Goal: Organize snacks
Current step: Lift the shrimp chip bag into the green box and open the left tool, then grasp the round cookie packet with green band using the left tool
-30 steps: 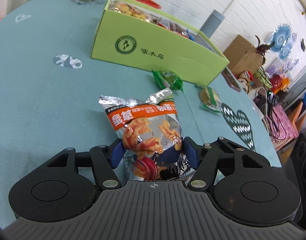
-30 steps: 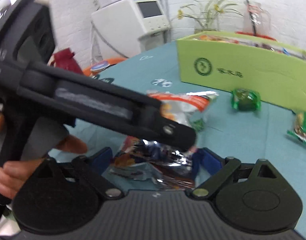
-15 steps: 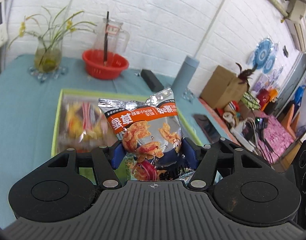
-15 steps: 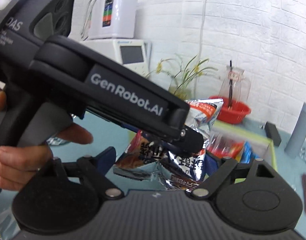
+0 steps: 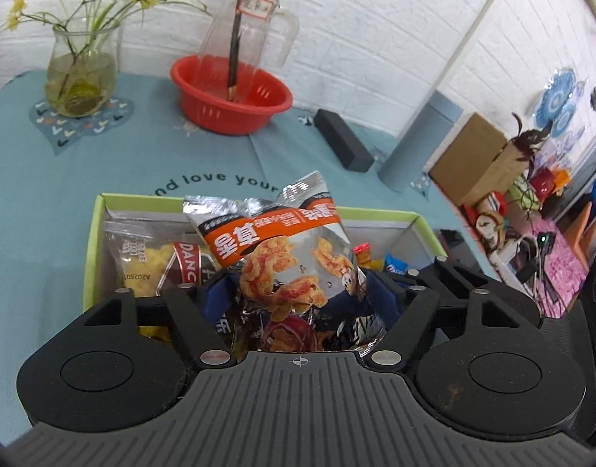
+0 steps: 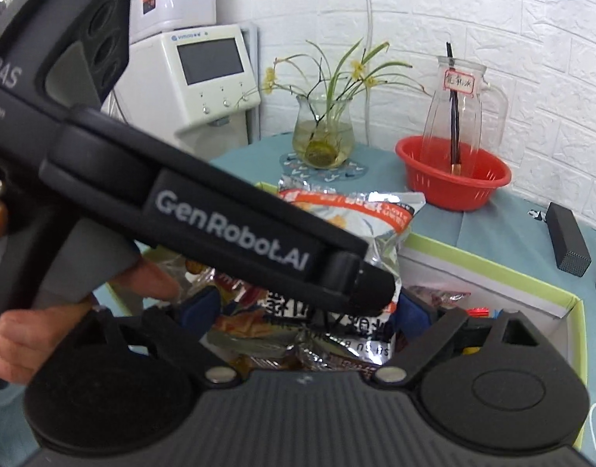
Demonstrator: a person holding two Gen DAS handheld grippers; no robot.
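A silver snack bag with an orange band (image 5: 274, 241) stands between the blue pads of my left gripper (image 5: 298, 292). Its jaws are opening and the pads have drawn off the bag's sides. Below lies the open green box (image 5: 92, 241), with a yellow snack packet (image 5: 142, 264) and other wrappers inside. In the right wrist view, my right gripper (image 6: 307, 307) holds a crumpled silver bag with black print (image 6: 337, 334) over the box (image 6: 492, 266). Its jaws are opening slightly, and the bag still fills the gap. The left gripper's finger (image 6: 360, 284) crosses in front, with the orange-band bag (image 6: 356, 210) behind it.
Beyond the box stand a red basket (image 5: 232, 105) holding a glass pitcher (image 5: 251, 27), a flower vase (image 5: 80, 78), a black case (image 5: 342, 140) and a grey-blue bottle (image 5: 418, 144). A hand (image 6: 18, 342) grips the left tool. A white machine (image 6: 208, 78) stands behind.
Both grippers rose from the tablecloth and carried their bags forward over the green box. The left jaws have spread apart from the orange-band bag.
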